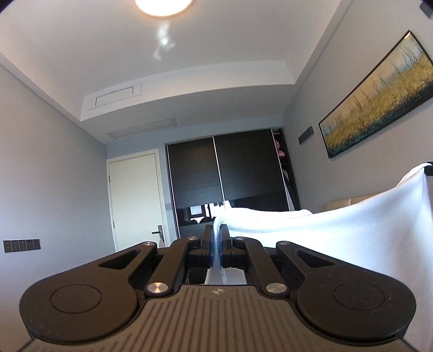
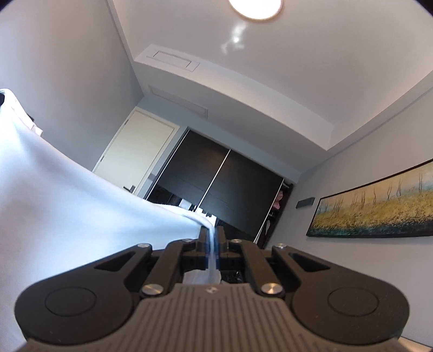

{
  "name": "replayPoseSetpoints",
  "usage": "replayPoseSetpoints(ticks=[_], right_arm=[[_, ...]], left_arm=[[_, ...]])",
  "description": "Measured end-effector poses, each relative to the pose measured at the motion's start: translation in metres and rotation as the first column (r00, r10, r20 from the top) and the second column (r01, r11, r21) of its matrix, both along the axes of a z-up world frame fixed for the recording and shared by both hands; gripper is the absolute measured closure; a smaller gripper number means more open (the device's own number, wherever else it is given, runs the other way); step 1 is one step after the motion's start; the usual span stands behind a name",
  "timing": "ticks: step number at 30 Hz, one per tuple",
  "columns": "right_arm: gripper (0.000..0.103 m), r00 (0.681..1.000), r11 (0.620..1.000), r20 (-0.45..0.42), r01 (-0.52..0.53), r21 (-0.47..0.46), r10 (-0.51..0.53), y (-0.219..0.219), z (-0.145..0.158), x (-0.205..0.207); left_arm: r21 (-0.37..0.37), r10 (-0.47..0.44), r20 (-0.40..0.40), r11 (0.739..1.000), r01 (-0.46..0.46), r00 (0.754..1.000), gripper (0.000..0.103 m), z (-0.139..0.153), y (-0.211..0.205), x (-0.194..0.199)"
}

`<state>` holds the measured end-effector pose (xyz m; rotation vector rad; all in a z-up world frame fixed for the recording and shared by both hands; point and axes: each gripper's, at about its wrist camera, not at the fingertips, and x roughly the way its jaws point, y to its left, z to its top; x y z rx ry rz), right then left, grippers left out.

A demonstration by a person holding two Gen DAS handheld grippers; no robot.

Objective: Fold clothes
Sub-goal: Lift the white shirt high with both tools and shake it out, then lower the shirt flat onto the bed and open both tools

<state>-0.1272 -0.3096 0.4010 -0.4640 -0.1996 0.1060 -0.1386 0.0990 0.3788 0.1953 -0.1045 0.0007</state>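
A white garment (image 1: 338, 227) hangs stretched in the air between my two grippers. My left gripper (image 1: 216, 230) is shut on one edge of it; the cloth runs between the pads and spreads off to the right, up to the other gripper at the frame's right edge. In the right wrist view the same white garment (image 2: 67, 205) fills the lower left, and my right gripper (image 2: 212, 232) is shut on its edge, a thin strip of cloth pinched between the fingers. Both grippers point slightly upward toward the far wall. The garment's lower part is hidden.
A dark sliding wardrobe (image 1: 227, 176) and a white door (image 1: 135, 200) stand at the far end of the room. A long framed landscape painting (image 2: 373, 205) hangs on the right wall. A round ceiling lamp (image 2: 255, 8) is lit overhead.
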Motion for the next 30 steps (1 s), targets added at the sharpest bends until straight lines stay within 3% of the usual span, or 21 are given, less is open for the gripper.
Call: replayPoseSetpoints(ticks=[7,15,23,30], right_arm=[[0.099,0.987,0.999,-0.155,0.049,0.010,-0.047,0.017,-0.045,0.103],[0.099,0.928,0.991,-0.349,0.120,-0.061,-0.134,0.046,-0.131,0.267],[0.099,0.797,0.987,-0.582,0.107,-0.122,-0.158,0.068,-0.256,0.433],[0.099,0.658,0.981,-0.729,0.093,-0.169,-0.188,0.082,-0.388,0.517]], left_arm=[[0.065,0.034,-0.140,0.998,-0.025,0.990,0.101,-0.036,-0.007,0.115],[0.133,0.063,-0.332,0.991,-0.020,0.941,0.101,-0.113,-0.012,0.280],[0.173,0.098,-0.570,0.985,0.003,0.816,0.101,-0.248,-0.017,0.449],[0.229,0.126,-0.705,0.972,0.056,0.698,0.101,-0.364,-0.022,0.526]])
